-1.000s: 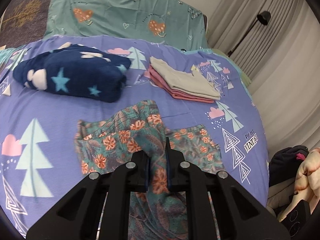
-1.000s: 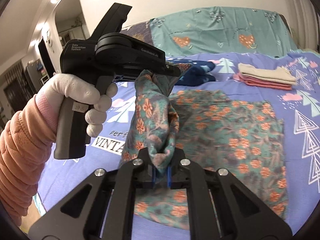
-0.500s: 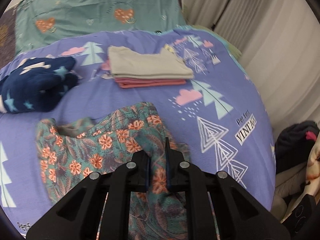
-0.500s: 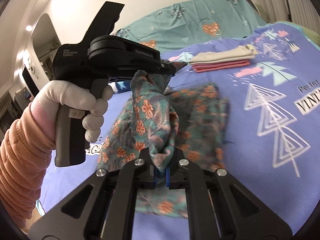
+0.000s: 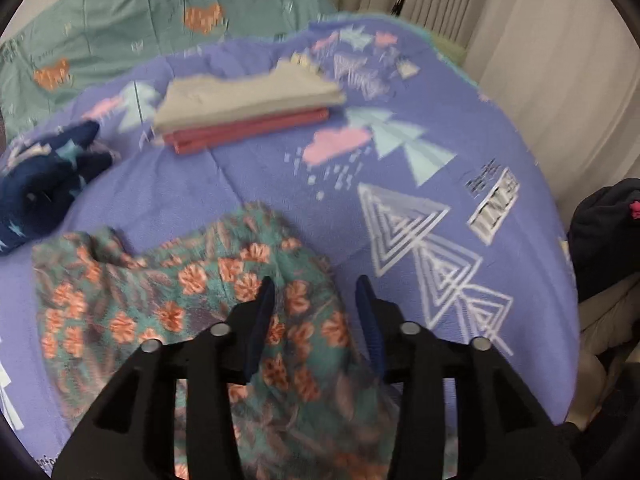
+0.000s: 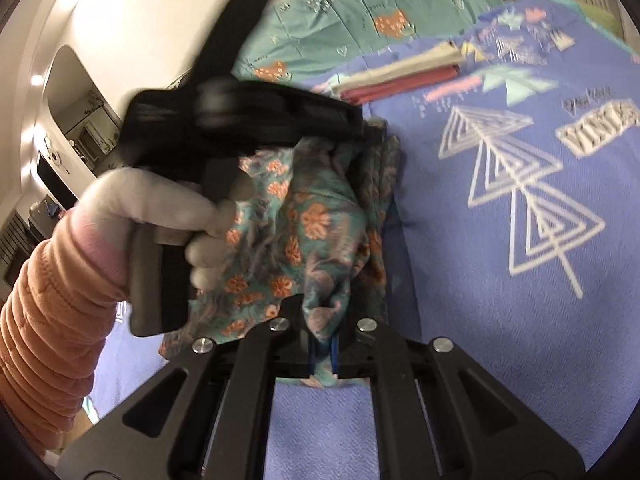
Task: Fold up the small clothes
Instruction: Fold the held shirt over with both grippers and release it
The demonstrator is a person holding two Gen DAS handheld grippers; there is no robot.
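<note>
A teal garment with orange flowers lies bunched on the purple bedspread. My left gripper hovers over its right edge, its jaws opening. The cloth lies under and between the blue pads without being pressed. In the right wrist view the same garment rises in a fold from my right gripper, which is shut on its near edge. A gloved hand in an orange sleeve holds the left gripper over the far end of the fold.
A folded stack, beige on pink, lies further up the bed. A navy star-print fleece sits at the left and teal pillows at the head. Curtains and a dark clothes pile border the right side.
The left jaws have parted and let go of the floral cloth. Both grippers carried the garment rightward and lower across the bed, and it now lies folded over itself.
</note>
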